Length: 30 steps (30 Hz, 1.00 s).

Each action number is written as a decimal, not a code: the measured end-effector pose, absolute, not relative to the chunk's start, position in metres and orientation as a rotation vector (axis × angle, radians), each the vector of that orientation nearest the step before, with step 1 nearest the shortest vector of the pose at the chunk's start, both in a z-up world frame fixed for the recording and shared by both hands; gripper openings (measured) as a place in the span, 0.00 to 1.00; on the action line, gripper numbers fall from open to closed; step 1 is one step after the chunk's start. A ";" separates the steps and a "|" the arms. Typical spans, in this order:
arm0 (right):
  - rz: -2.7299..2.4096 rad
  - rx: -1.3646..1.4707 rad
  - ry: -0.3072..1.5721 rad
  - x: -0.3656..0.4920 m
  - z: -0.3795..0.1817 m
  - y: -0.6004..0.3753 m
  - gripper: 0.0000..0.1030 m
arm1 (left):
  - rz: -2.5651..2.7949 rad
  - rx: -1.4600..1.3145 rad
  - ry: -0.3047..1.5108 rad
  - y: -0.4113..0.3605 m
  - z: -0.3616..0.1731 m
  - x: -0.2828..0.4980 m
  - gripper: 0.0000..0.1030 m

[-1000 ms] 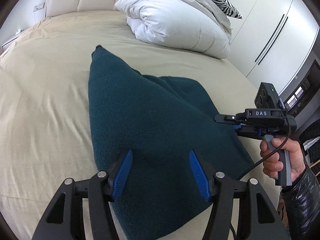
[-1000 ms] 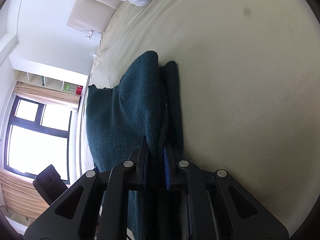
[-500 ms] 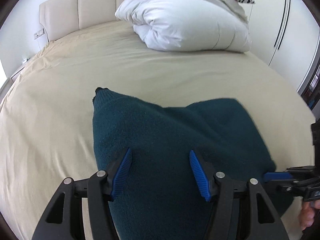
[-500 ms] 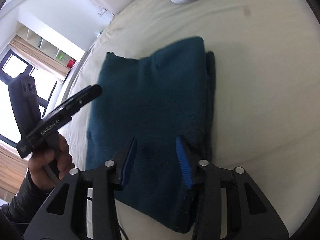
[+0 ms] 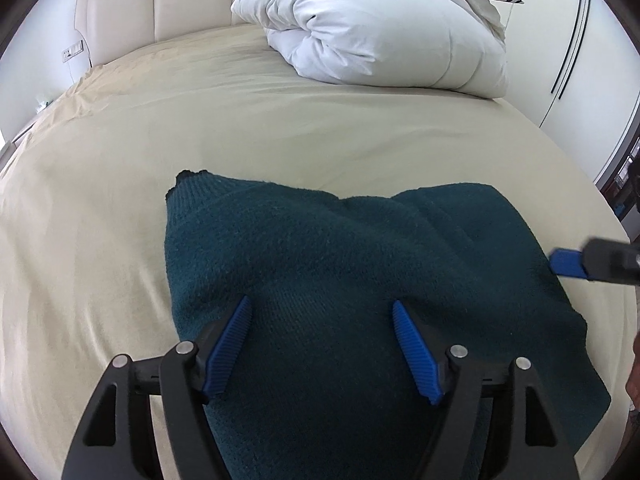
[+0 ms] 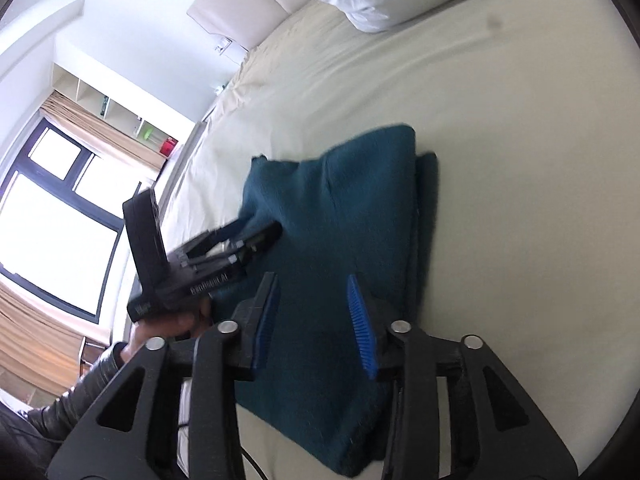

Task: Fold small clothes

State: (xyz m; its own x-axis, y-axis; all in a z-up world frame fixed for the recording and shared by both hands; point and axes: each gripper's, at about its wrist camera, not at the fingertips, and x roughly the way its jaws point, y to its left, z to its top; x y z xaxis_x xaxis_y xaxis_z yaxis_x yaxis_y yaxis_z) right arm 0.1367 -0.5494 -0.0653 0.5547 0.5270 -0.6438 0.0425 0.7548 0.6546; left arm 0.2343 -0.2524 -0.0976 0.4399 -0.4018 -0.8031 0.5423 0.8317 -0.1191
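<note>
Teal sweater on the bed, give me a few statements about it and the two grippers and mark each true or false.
1. The teal sweater lies on the beige sheet. True.
2. The right gripper is clamped on the sweater. False: its jaws have just been opening and stand apart above the sweater, nothing pinched.
3. The left gripper is open. True.
4. The white duvet covers the sweater. False: it is bundled near the headboard, apart from the sweater.
5. The sweater is spread out in a single layer. False: the right wrist view shows stacked layers along one edge.
</note>
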 end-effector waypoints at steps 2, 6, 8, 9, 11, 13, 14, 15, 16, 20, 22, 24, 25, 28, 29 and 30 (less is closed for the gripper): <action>0.317 0.697 0.950 0.166 -0.066 -0.547 0.46 | -0.592 0.169 0.955 -0.255 -0.099 0.238 0.74; 0.275 0.753 1.016 0.214 -0.091 -0.550 0.44 | -0.591 0.175 0.973 -0.258 -0.101 0.242 0.74; 0.246 0.776 1.015 0.225 -0.103 -0.556 0.40 | -0.592 0.175 0.975 -0.259 -0.103 0.243 0.76; 0.250 0.793 0.994 0.226 -0.107 -0.560 0.37 | -0.594 0.174 0.978 -0.260 -0.104 0.244 0.76; 0.232 0.804 0.976 0.228 -0.111 -0.564 0.26 | -0.598 0.171 0.984 -0.260 -0.106 0.246 0.77; 0.236 0.808 0.964 0.226 -0.114 -0.568 0.19 | -0.601 0.176 0.988 -0.261 -0.107 0.246 0.78; 0.227 0.815 0.960 0.227 -0.115 -0.571 0.16 | -0.603 0.176 0.988 -0.260 -0.106 0.245 0.78; 0.210 0.827 0.948 0.221 -0.114 -0.576 0.17 | -0.605 0.176 0.987 -0.260 -0.106 0.245 0.78; 0.176 0.827 0.926 0.217 -0.109 -0.579 0.19 | -0.606 0.174 0.987 -0.259 -0.107 0.245 0.78; 0.192 0.780 0.884 0.185 -0.079 -0.580 0.24 | -0.599 0.180 0.980 -0.258 -0.107 0.244 0.78; 0.302 0.748 0.899 0.163 -0.069 -0.554 0.24 | -0.598 0.181 0.974 -0.257 -0.107 0.242 0.78; 0.398 0.684 0.926 0.144 -0.069 -0.521 0.25 | -0.596 0.185 0.969 -0.256 -0.106 0.241 0.78; 0.430 0.675 0.953 0.136 -0.077 -0.509 0.29 | -0.596 0.190 0.967 -0.257 -0.107 0.241 0.78; 0.411 0.654 1.054 0.107 -0.113 -0.503 0.31 | -0.594 0.199 0.958 -0.257 -0.106 0.239 0.78; 0.434 0.703 1.025 0.097 -0.123 -0.511 0.31 | -0.594 0.198 0.957 -0.257 -0.106 0.239 0.78; 0.439 0.756 0.988 0.086 -0.127 -0.520 0.31 | -0.594 0.199 0.956 -0.257 -0.107 0.239 0.78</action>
